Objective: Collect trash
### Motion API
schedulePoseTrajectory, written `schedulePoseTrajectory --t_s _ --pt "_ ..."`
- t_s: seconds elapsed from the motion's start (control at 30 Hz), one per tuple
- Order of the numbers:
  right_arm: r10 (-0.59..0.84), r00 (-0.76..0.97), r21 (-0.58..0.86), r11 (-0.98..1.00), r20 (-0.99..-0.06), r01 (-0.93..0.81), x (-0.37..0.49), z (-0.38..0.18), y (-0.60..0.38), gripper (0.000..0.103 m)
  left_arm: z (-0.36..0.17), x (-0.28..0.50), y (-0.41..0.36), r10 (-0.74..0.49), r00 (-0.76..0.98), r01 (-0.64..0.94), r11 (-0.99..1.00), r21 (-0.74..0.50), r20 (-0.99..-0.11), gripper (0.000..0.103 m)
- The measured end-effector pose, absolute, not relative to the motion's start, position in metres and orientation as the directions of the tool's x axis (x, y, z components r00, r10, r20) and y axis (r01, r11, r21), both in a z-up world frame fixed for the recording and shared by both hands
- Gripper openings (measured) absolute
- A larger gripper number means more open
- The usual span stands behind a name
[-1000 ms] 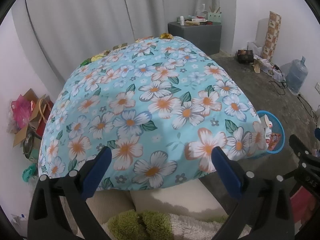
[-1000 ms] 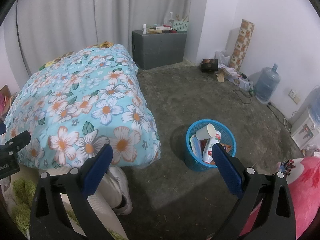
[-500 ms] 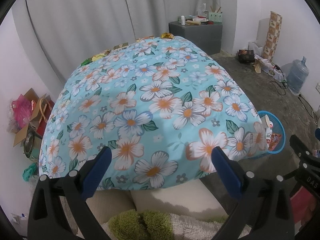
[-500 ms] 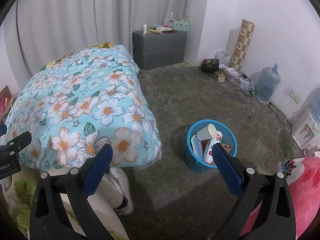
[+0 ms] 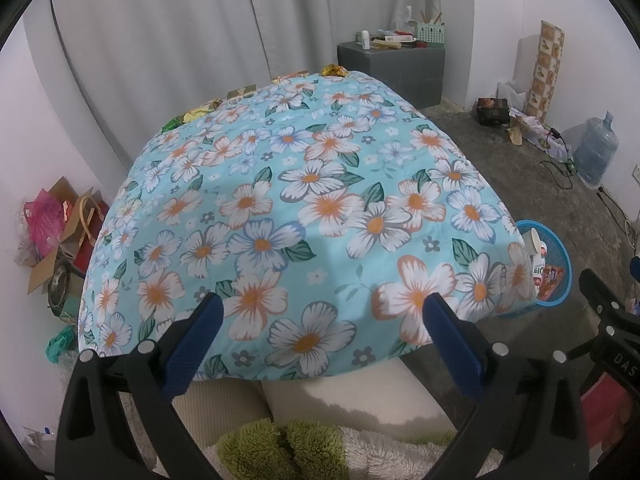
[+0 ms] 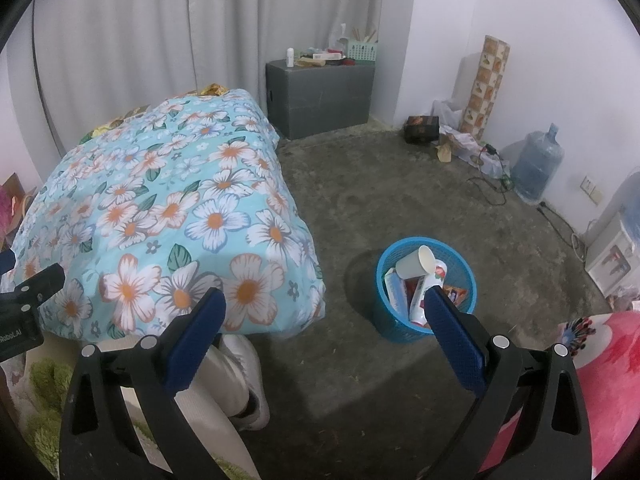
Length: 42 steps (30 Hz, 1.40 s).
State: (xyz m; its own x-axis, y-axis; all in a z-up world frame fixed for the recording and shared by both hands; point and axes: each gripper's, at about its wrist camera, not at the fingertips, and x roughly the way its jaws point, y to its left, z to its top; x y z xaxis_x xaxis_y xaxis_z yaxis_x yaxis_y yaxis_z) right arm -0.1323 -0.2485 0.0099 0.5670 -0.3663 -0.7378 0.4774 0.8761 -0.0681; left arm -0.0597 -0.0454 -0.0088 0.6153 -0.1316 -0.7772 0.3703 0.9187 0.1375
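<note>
Blue bin (image 6: 426, 286): on the concrete floor just beside the bed, holding a paper cup (image 6: 416, 262) and wrappers.
Bed cover (image 5: 296, 216): floral, wrappers (image 5: 335, 70) along its far edge.
Left gripper (image 5: 320, 336): jaws wide, empty.
Right gripper (image 6: 322, 330): jaws wide, empty.

A floral blue cover (image 6: 160, 208) drapes over the low table filling the nine o'clock side. At twelve o'clock a grey cabinet (image 6: 320, 94) stands against the curtain (image 6: 160, 32), cluttered on top. Toward two o'clock, a water jug (image 6: 536, 168) sits by the wall, near a patterned roll (image 6: 486, 84) standing upright.
</note>
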Motion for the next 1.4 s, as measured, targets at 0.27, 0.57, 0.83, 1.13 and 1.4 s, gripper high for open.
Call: schedulePoseTrajectory --t_s 0.27,0.57,0.83,1.13,1.4 --pt "-0.364 0.569 -0.068 0.878 -0.738 0.474 -0.1328 0.0103 -0.2494 0.095 -0.0086 -0.0598 -0.0454 -0.132 0.615 0.371 0.918 0.137 -0.777 0.098" --pt "-0.365 0.567 -0.068 0.877 -0.739 0.475 -0.1327 0.0106 -0.2485 0.095 -0.0087 -0.0601 -0.0447 -0.132 0.615 0.371 0.918 0.138 -0.777 0.098" --pt "-0.36 0.57 -0.066 0.88 -0.739 0.47 -0.1307 0.0114 -0.2448 0.095 -0.0085 -0.0593 -0.0449 -0.132 0.615 0.372 0.918 0.137 -0.778 0.098" --pt "-0.359 0.57 -0.065 0.88 -0.739 0.471 -0.1303 0.0117 -0.2431 0.095 -0.0085 -0.0597 -0.0441 -0.132 0.615 0.371 0.918 0.138 -0.778 0.098" --pt "-0.358 0.571 -0.063 0.88 -0.739 0.47 -0.1301 0.0116 -0.2424 0.095 -0.0081 -0.0592 -0.0443 -0.132 0.615 0.371 0.918 0.138 -0.777 0.098"
